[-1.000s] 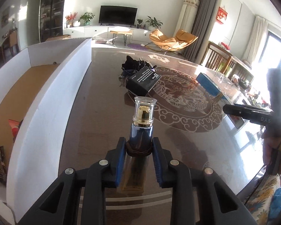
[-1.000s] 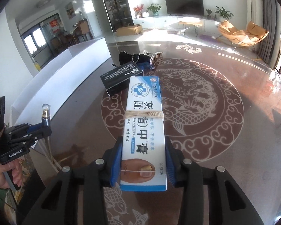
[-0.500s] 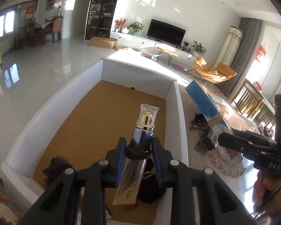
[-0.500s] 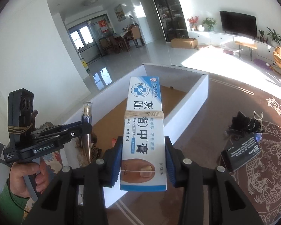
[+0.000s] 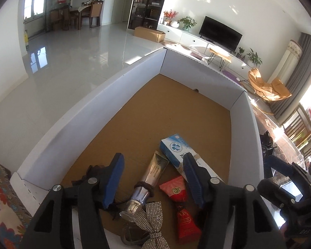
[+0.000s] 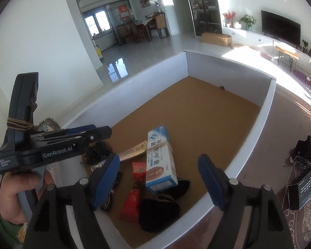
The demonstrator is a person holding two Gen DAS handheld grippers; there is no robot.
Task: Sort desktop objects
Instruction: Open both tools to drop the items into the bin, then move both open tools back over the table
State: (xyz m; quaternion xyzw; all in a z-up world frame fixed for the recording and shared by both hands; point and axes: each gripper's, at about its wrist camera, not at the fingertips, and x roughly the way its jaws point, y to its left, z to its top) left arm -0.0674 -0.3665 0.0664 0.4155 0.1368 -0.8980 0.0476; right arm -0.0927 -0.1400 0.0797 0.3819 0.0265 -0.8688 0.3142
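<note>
Below both hand-held grippers, left (image 5: 153,178) and right (image 6: 158,179), just opened and empty, tube (image 5: 149,178) and carton (image 6: 159,159) lie boxed.

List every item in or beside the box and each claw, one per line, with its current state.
Left claw: open, jaws just widened, empty.
Right claw: open, jaws just widened, empty.
Silver tube: released, lying in box.
Blue-white carton: released, lying in box, propped on other items.
Red sachet: lying in box.
Rhinestone bow: lying in box.
White box: open-topped.
Black carton: on table, outside box.

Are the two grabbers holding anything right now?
No. The left gripper and right gripper have just opened; the tube and blue-and-white carton lie loose in the box.
</note>
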